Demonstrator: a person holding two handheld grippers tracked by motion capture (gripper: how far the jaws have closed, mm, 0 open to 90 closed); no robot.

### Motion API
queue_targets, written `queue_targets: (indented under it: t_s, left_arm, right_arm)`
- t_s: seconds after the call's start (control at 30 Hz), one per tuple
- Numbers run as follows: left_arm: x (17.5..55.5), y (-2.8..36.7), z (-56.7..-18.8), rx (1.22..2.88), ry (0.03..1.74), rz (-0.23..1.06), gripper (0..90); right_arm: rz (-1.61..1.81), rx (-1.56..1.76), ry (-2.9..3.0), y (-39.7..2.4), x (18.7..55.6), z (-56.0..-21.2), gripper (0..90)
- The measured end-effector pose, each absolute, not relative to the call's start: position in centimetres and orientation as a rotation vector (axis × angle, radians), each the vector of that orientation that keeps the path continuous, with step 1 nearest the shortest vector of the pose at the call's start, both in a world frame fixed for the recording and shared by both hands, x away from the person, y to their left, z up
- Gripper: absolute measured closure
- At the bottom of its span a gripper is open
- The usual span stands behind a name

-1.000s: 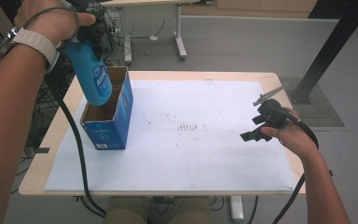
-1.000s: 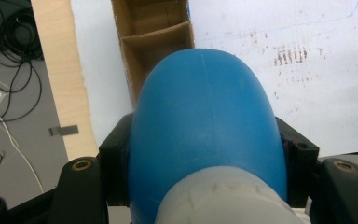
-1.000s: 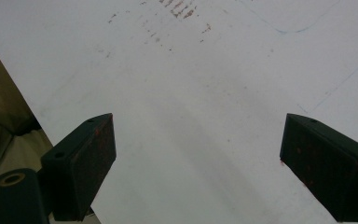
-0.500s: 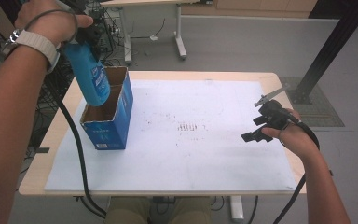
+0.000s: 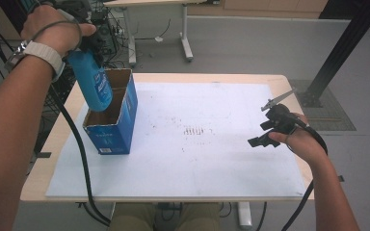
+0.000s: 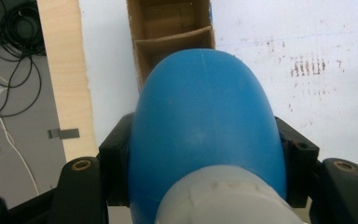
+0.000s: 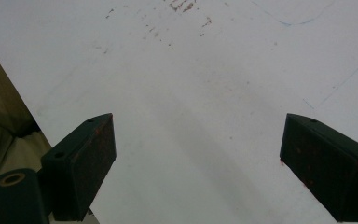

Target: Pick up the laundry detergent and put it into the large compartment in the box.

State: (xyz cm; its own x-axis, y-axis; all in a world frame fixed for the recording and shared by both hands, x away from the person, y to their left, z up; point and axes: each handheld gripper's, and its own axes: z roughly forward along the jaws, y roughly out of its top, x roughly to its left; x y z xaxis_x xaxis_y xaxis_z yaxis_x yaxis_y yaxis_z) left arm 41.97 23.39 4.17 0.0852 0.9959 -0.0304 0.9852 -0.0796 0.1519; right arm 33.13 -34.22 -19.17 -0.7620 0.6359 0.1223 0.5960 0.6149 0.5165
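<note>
Your left gripper (image 5: 89, 45) clamps the blue bottle (image 5: 94, 82) above the box (image 5: 113, 130) near the table's (image 5: 173, 77) left edge. Your right gripper (image 5: 265, 132) hangs open by the right edge.

Between the left gripper's jaws, the blue bottle (image 6: 205, 135) hides the box's (image 6: 172, 32) near compartment, its cap cut off below

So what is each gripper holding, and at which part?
The left gripper holds the blue bottle by its upper body, just below the white cap, above the box. The right gripper holds nothing; jaws open.
</note>
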Motion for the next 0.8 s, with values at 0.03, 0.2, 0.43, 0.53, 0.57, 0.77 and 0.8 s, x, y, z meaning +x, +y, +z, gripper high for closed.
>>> queue_targets:
  t_s: [0.03,0.2,0.43,0.53,0.57,0.77,0.8]
  left_arm:
    - [42.0,23.5,4.1,2.211,2.037,0.12,37.3]
    - [42.2,23.7,3.8,2.2,2.042,0.126,37.3]
    - [42.6,23.7,3.2,2.199,2.048,0.119,37.3]
    - [42.7,23.8,2.9,2.198,2.044,0.114,37.3]
    - [42.8,23.8,2.8,2.198,2.044,0.111,37.3]
    - [43.1,23.9,1.7,2.202,2.042,0.106,37.3]
    - [43.2,23.9,1.6,2.202,2.043,0.103,37.3]
  right_arm:
    - [0.843,1.056,2.757,-34.2,33.2,-19.2,10.4]
    - [0.839,1.06,2.76,-34.2,33.3,-19.3,10.4]
    - [0.836,1.07,2.761,-34.2,33.4,-19.6,10.5]
    - [0.836,1.069,2.763,-34.2,33.4,-19.6,10.4]
    - [0.837,1.07,2.764,-34.2,33.5,-19.7,10.4]
    - [0.835,1.078,2.768,-34.3,33.6,-20.0,10.5]
    - [0.833,1.081,2.769,-34.3,33.6,-20.0,10.4]
